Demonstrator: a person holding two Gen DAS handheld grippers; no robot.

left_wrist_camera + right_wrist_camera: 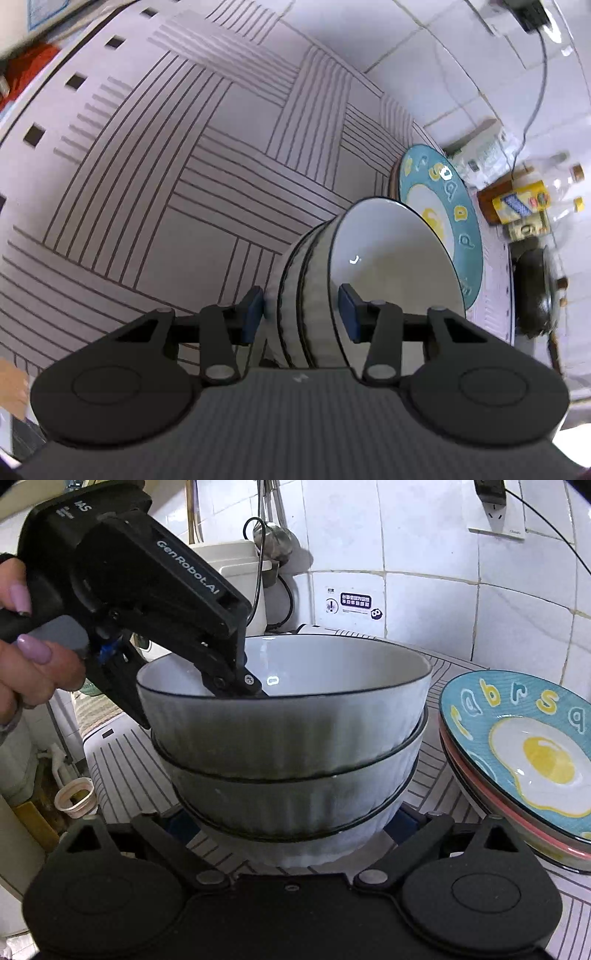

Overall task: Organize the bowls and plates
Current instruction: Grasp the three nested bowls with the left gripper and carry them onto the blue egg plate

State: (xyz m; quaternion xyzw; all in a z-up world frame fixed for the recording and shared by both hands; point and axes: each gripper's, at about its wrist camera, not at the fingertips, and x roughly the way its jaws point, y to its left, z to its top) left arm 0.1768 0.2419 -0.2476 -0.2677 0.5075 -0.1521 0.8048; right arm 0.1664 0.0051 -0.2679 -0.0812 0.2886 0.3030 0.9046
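On the counter, far left: a person's hand (26,653) with lilac nails grips the handle of the left gripper (236,679), seen from the right wrist camera.
Left gripper: it reaches down over the near-left rim of the top bowl (284,705); one finger sits inside the bowl, the other outside against the ribbed wall. In its own view the left gripper (301,314) has its blue pads (347,314) either side of the bowl stack's wall, narrowly parted and closed on the rim.
Bowl stack: three white ribbed bowls with dark rims, nested upright, the top bowl (388,266) empty; the stack stands on the striped mat (122,771).
Right gripper: low and close against the bottom bowl (314,845), its linkage arms spread wide either side of the bowl's foot; the fingertips are hidden behind the bowl, so I cannot tell whether they touch it.
Plate stack: just right of the bowls, a blue fried-egg plate (524,746) with letters round its border lies on top of a pink plate (491,805) and others; plate (443,206) and bowls stand close, apart.
Back wall: white tiles (424,542), a socket (495,513) with a cable, a ladle (275,541) hanging.
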